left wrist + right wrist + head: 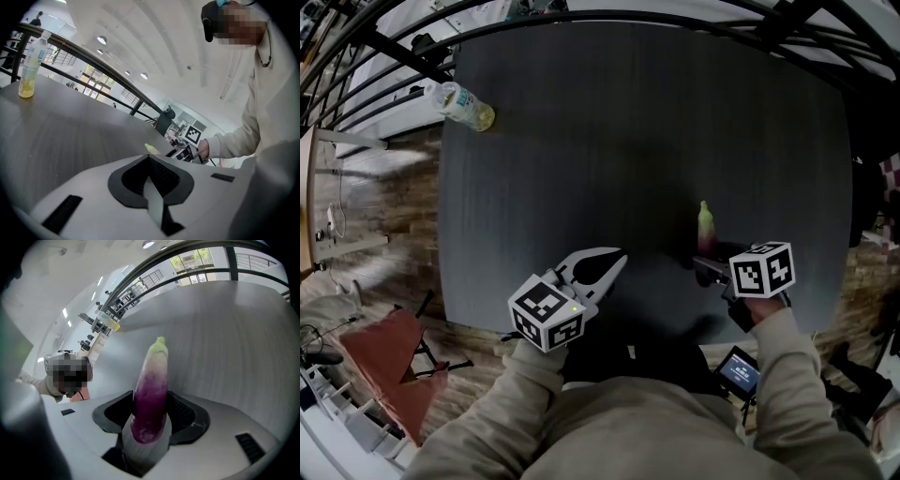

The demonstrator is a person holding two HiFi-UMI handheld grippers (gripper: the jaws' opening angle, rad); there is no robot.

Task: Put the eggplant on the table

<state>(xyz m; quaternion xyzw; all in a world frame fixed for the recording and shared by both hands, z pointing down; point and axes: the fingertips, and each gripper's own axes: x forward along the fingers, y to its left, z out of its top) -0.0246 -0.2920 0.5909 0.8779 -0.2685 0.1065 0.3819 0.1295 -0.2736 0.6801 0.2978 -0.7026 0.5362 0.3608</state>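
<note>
"Eggplant first: where is it?"

"In the right gripper [705, 264], over the near right part of the table [628, 122]. The jaws stand wide, yet they are clamped on the eggplant [151, 394] at its purple butt end, one pad on each side."

"And its long axis?"

"Straight out along the gripper's own line, with the pale green tip leading toward the far edge and slanting down at the dark tabletop. Whether the tip touches the surface I can't tell; it looks just above."

"So the coming move?"

"Downward, I'd judge: lower it until its length rests on the table, then release."

"The left gripper [617, 260]?"

"Hovering over the near edge, left of the eggplant, jaws together on nothing. It's near, but the right one already has the job."
</note>
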